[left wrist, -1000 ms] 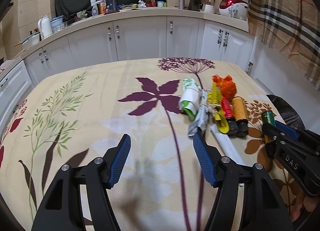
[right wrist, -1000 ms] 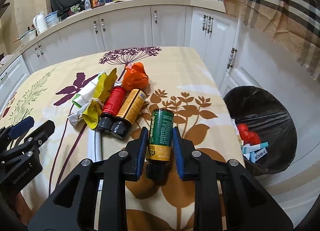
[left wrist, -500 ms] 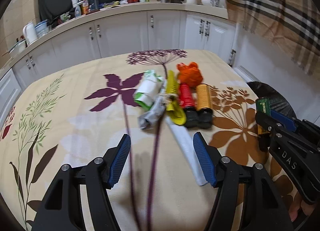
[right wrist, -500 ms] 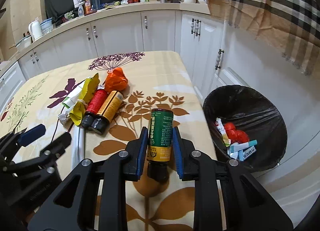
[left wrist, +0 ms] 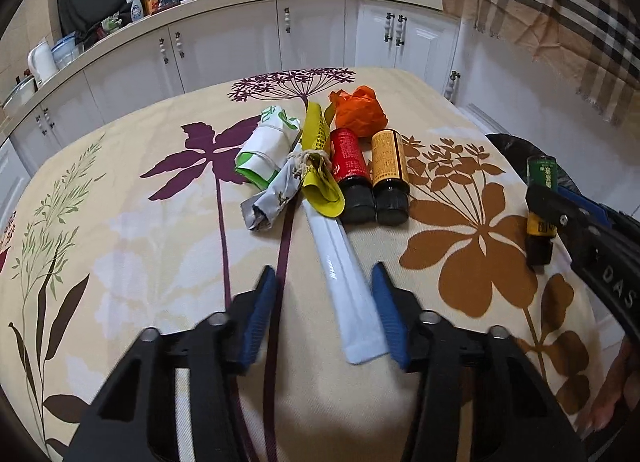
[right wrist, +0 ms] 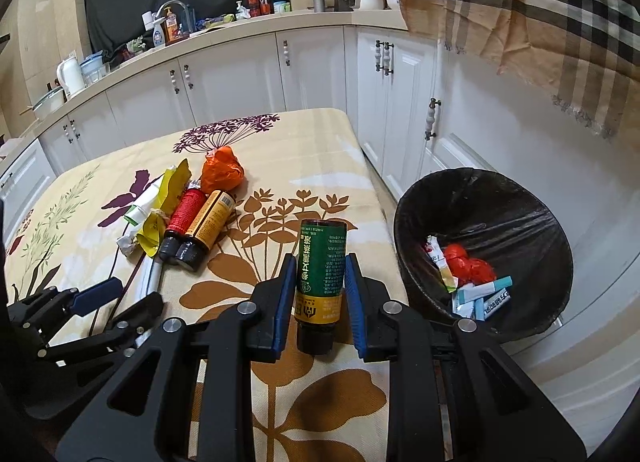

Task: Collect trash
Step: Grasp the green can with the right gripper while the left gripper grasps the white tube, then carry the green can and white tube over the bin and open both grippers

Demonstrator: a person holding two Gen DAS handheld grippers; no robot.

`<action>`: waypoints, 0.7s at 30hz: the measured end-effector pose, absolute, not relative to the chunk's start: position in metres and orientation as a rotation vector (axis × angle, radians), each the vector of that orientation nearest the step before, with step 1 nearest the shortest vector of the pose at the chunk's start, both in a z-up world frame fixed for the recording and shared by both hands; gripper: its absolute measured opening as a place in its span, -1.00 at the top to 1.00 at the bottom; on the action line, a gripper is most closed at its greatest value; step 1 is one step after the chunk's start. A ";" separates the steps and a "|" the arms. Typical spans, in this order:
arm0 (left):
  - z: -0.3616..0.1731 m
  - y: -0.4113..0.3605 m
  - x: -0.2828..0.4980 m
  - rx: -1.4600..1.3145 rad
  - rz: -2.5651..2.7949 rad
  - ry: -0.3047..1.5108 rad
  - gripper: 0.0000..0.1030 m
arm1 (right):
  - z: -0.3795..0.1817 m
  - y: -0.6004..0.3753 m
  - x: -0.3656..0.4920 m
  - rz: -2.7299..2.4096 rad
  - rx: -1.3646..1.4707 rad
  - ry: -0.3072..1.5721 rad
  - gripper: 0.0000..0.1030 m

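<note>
A long white sachet (left wrist: 340, 262) lies on the flowered tablecloth (left wrist: 120, 254), between the blue pads of my left gripper (left wrist: 324, 280). The jaws are closing; the left pad stands clear of the sachet. Beyond it is a pile: a grey wrapper (left wrist: 266, 202), a white-green packet (left wrist: 266, 148), a yellow wrapper (left wrist: 320, 170), a red bottle (left wrist: 348, 166), an amber bottle (left wrist: 389, 166) and an orange bag (left wrist: 360, 112). My right gripper (right wrist: 320, 268) is shut on a green bottle (right wrist: 322, 262), held over the table's right edge beside the black-lined bin (right wrist: 480, 190).
The bin holds red scraps and several wrappers (right wrist: 472, 282). White cabinets (right wrist: 312, 62) and a cluttered counter (right wrist: 224, 22) run behind the table. A plaid cloth (right wrist: 540, 14) hangs at top right. My left gripper (right wrist: 128, 298) shows low on the left in the right wrist view.
My left gripper has moved right from bare cloth to straddle the white sachet, and its jaws have narrowed. My right gripper has carried the green bottle right, nearer the bin.
</note>
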State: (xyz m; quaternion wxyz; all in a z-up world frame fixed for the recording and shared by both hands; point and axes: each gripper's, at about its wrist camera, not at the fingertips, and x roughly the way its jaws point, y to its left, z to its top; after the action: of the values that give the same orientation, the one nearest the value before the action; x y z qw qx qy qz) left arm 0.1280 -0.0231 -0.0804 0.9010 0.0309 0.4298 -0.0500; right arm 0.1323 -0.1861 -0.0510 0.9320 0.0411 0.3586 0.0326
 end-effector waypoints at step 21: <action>-0.066 0.001 0.100 0.017 -0.143 0.839 0.65 | -0.044 -0.174 0.123 0.084 0.059 0.717 0.54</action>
State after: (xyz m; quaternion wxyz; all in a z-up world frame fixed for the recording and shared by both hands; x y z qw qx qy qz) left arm 0.1001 0.0006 -0.0660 0.9107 0.0081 0.4071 -0.0692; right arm 0.1234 -0.1742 -0.0436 0.9352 0.0287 0.3505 0.0412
